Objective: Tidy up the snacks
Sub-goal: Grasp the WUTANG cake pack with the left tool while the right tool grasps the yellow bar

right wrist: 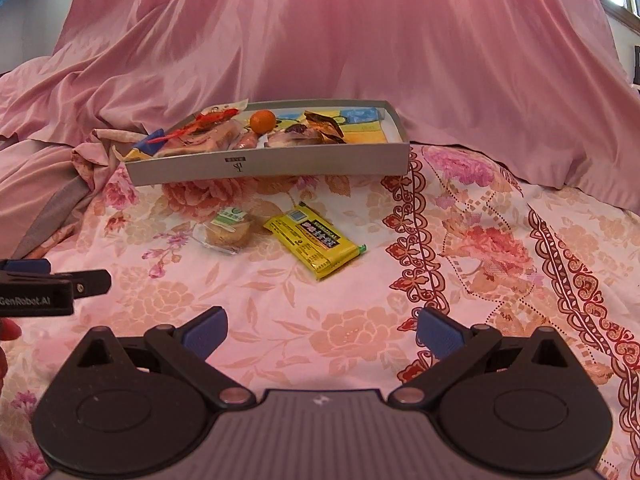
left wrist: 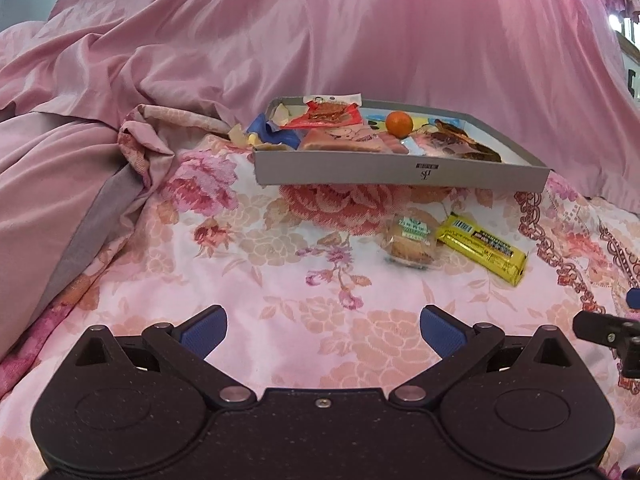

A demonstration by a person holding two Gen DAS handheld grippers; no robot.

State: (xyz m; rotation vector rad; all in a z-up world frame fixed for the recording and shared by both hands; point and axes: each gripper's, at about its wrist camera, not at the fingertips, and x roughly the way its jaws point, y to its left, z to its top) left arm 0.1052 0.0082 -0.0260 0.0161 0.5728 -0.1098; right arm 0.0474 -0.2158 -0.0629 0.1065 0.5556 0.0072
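Left wrist view shows my left gripper point(left wrist: 323, 330) low over the floral bedspread point(left wrist: 280, 264) with its blue pads spread wide and nothing between them; the right gripper point(right wrist: 322, 330) is likewise spread and empty, the two tools side by side. Ahead sits the shallow grey box point(right wrist: 272, 166), already crowded with snacks: a small orange point(right wrist: 263, 121), a red packet point(right wrist: 212, 118), a pinkish wrapped slab point(left wrist: 340, 140) and some dark crinkled wrappers point(right wrist: 324, 126). Two items lie loose on the bedspread just in front of the box: a clear-wrapped pastry with a green label point(right wrist: 228, 232) and, touching or nearly touching it on its right, a yellow foil bar point(right wrist: 316, 244). I judge those two are what is left to gather, and the right gripper has the straighter line to the bar. My worries: the bar lies flat on soft bedding, so the pads may pinch fabric along with the foil or slide off the slick wrapper; closing on the bar could nudge the pastry; the pastry itself looks crushable under a firm squeeze; and with the box so full, a careless drop might roll the orange or tip a packet over the low wall.
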